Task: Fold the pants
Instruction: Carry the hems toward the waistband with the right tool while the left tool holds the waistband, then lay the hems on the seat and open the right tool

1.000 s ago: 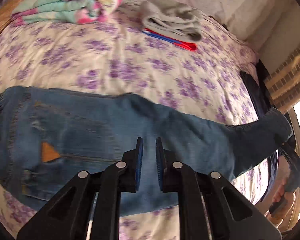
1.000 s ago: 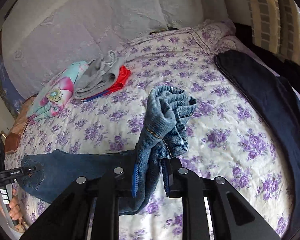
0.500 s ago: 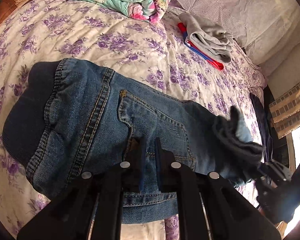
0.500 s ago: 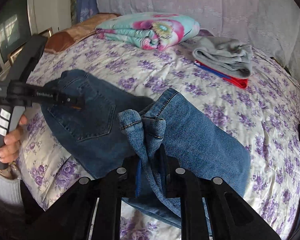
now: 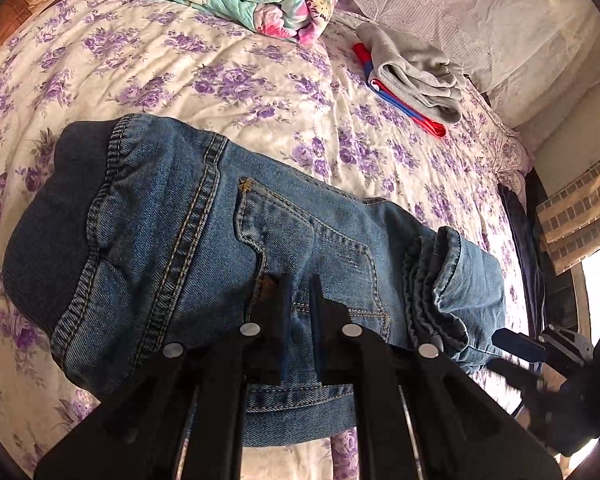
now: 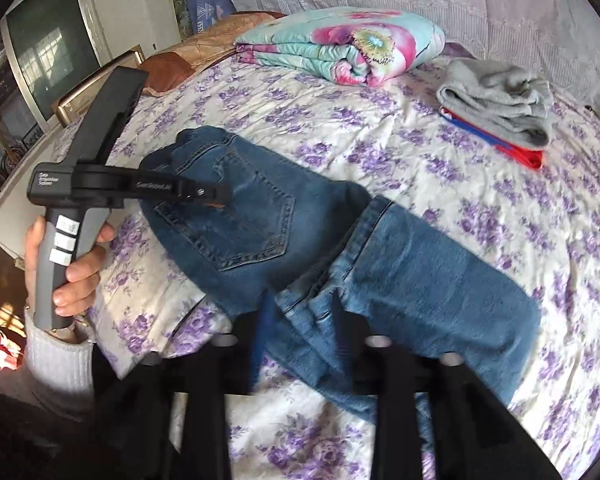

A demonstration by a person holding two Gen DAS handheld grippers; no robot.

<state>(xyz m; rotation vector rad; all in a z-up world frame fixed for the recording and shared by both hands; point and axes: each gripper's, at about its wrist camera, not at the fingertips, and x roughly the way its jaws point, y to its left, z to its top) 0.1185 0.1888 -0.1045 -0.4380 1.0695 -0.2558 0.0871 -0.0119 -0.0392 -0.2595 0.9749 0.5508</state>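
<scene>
Blue jeans (image 5: 204,240) lie on the floral bed, folded across the middle, with the leg cuffs (image 5: 440,280) laid back over the seat near the back pocket. My left gripper (image 5: 300,300) is nearly shut and presses down on the seat by the pocket; it also shows in the right wrist view (image 6: 220,194). My right gripper (image 6: 300,320) stands open over the cuffs (image 6: 320,300), which lie loose on the jeans (image 6: 420,280). It shows at the lower right of the left wrist view (image 5: 512,356).
A folded floral blanket (image 6: 340,48) and a grey garment on red and blue clothes (image 6: 500,100) lie at the far side of the bed. A dark garment (image 5: 520,232) lies at the right edge. A television (image 6: 48,48) stands to the left.
My right gripper carried the leg cuffs over onto the seat of the jeans, then opened and let them go. My left gripper stayed pressed on the seat.
</scene>
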